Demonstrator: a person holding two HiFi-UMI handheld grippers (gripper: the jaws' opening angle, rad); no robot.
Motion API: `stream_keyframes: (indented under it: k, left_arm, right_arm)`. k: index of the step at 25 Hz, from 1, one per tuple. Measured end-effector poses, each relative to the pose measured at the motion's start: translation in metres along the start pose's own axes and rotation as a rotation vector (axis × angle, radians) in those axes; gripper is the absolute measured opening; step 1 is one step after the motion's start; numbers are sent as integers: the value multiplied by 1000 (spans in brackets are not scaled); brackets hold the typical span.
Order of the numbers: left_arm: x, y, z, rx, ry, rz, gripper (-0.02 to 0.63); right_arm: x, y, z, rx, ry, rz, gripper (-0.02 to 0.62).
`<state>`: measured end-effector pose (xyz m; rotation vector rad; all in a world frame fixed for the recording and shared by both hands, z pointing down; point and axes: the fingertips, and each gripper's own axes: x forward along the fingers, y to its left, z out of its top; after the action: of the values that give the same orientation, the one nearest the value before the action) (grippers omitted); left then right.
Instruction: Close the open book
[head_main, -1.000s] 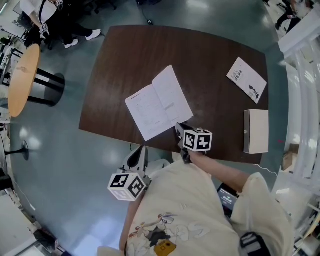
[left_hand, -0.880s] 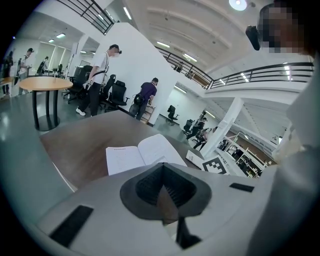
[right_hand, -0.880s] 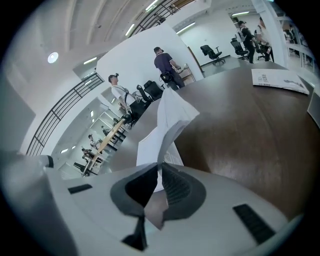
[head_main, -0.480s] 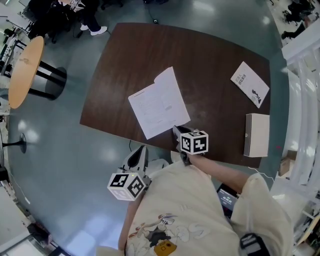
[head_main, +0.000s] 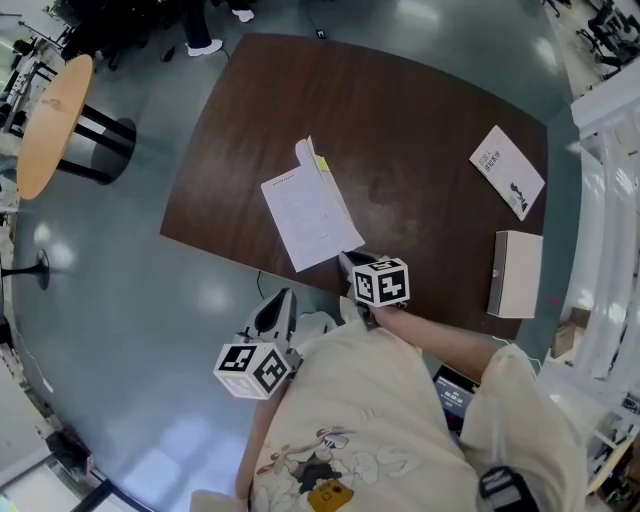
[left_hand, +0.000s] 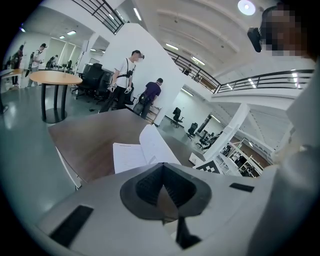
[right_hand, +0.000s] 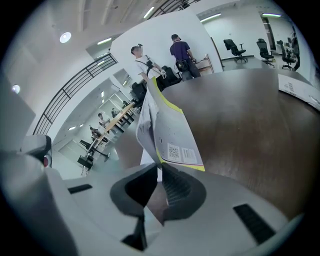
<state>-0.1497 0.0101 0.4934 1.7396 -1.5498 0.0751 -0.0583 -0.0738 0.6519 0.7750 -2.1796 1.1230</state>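
Half done: my right gripper (head_main: 346, 260) clamps book (head_main: 305, 215) cover, raised upright; fold-down onto left page remains; left gripper (head_main: 277, 308) clenched, empty, off table (head_main: 420, 170).

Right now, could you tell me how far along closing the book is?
Done: the right gripper is clamped on the book's right half, which stands lifted, roughly upright. In hand: that half is mid-fold, not yet down. Left: lay it onto the flat left page and let go. The left gripper hangs shut and empty, off the table.
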Motion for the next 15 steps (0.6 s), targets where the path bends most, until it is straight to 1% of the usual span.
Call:
stream_keyframes:
  k: [7, 12, 13, 14, 15]
  left_arm:
    - [-4, 7, 0, -21, -2, 23, 6]
    - [-5, 9, -1, -28, -5, 27, 6]
    - [-4, 9, -1, -30, -5, 27, 6]
    - [-4, 9, -1, -32, -5, 27, 6]
    - [-4, 9, -1, -34, -5, 27, 6]
  right_arm:
    - [15, 4, -5, -27, 50, 9, 34]
    - [28, 11, -13, -74, 90, 21, 37]
    - [30, 11, -15, -80, 96, 19, 32]
    - [32, 11, -15, -85, 98, 19, 5]
    - [33, 11, -15, -91, 97, 19, 5]
